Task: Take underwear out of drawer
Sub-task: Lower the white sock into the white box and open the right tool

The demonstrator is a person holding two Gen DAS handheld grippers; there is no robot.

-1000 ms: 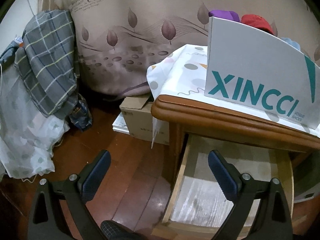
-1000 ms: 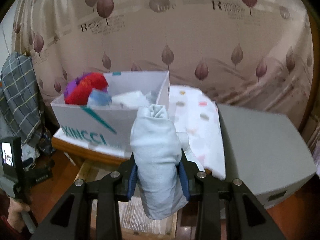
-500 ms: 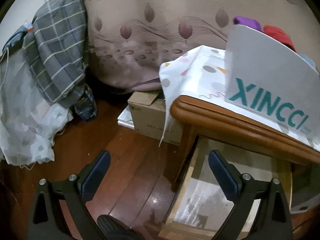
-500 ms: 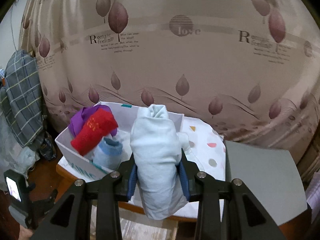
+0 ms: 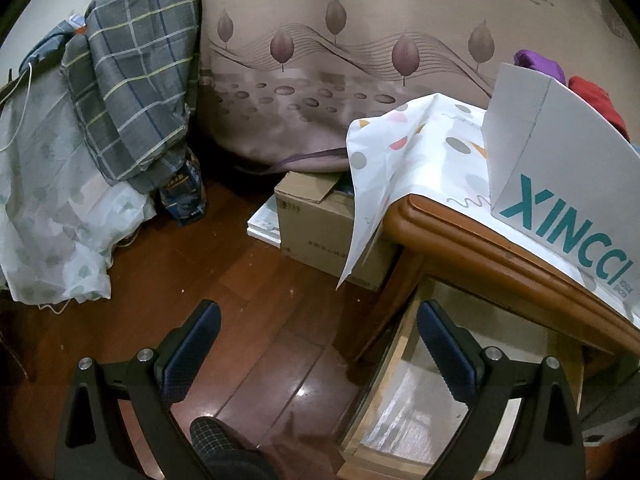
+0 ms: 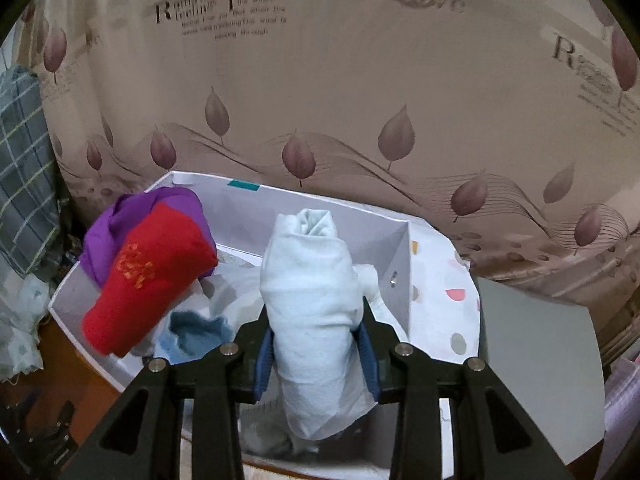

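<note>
Right tongs (image 6: 316, 354): clenched on a rolled bundle of pale blue underwear (image 6: 314, 300), soft cotton-like knit, cylindrical, upright at frame centre, blue pads pressing both flanks. Left tongs (image 5: 318, 344): released, jaws spread wide with nothing between them, lower centre of the left wrist view, above glossy red-brown floorboards (image 5: 224, 280).

Curtain (image 6: 340, 92): smooth beige fabric printed with mauve leaves and lettering, filling the upper frame. Worktop (image 5: 480, 256): rounded varnished wood edge, right of frame, draped with a white cloth (image 5: 400, 152) bearing coloured dots. Drawer (image 5: 404, 408): open beneath the worktop, pale wood sides, whitish liner, lower right. White cardboard box (image 6: 248, 216): rigid, rectangular, teal lettering on its side in the left wrist view, standing on the cloth; the held bundle sits over its open top. Inside, left of the bundle: a red roll (image 6: 148, 276) with orange embroidery, a purple garment (image 6: 120, 224) behind it, a small blue roll (image 6: 196, 334) below. Plaid grey fabric (image 5: 136, 80): hangs upper left. Brown carton (image 5: 320, 224): on the floor, centre.
</note>
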